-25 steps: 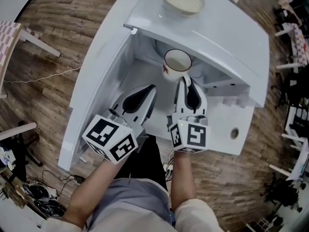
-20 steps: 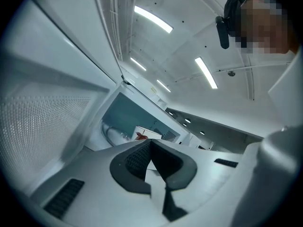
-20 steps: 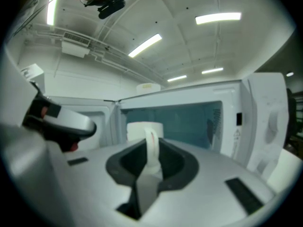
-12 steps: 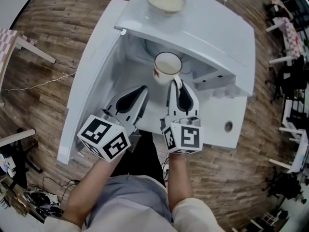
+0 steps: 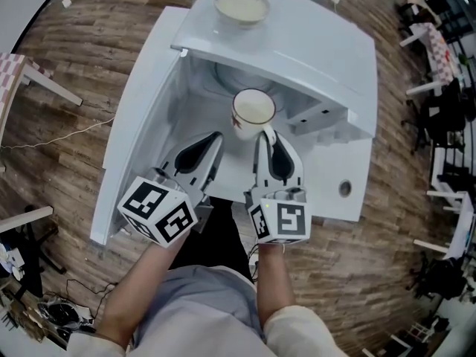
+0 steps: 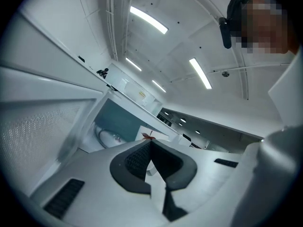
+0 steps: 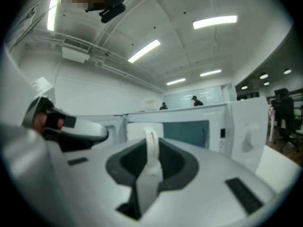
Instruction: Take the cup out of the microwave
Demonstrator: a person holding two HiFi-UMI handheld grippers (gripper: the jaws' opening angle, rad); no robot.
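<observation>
Standing open at the left of the head view, the door [image 5: 134,136] of the white microwave [image 5: 312,43] swings out over the wooden floor [image 5: 89,58]; the microwave itself fills the upper middle of the frame, and a cream bowl [image 5: 242,6] rests on its top near the upper edge; just right of the door, the left tool [image 5: 218,134] points into the open mouth; in the left gripper view its dark pads meet at the tips with nothing between them; beyond its tips, under the roof edge, part of the glass turntable [image 5: 220,71] shows inside the cavity; at the centre of the frame the cup [image 5: 253,114] is upright in the mouth of the cavity, just below the front edge of the microwave's top, with a cream inside and a red mark on its left side; whether it is wholly outside the cavity I cannot tell; the right tool [image 5: 266,133] comes up from below and is clamped on the cup's handle [image 7: 151,148], which the right gripper view shows as a white strip pinched upright between the two pads; further right lies the control panel [image 5: 327,171], with a round knob [image 5: 344,188] near its lower right corner.
</observation>
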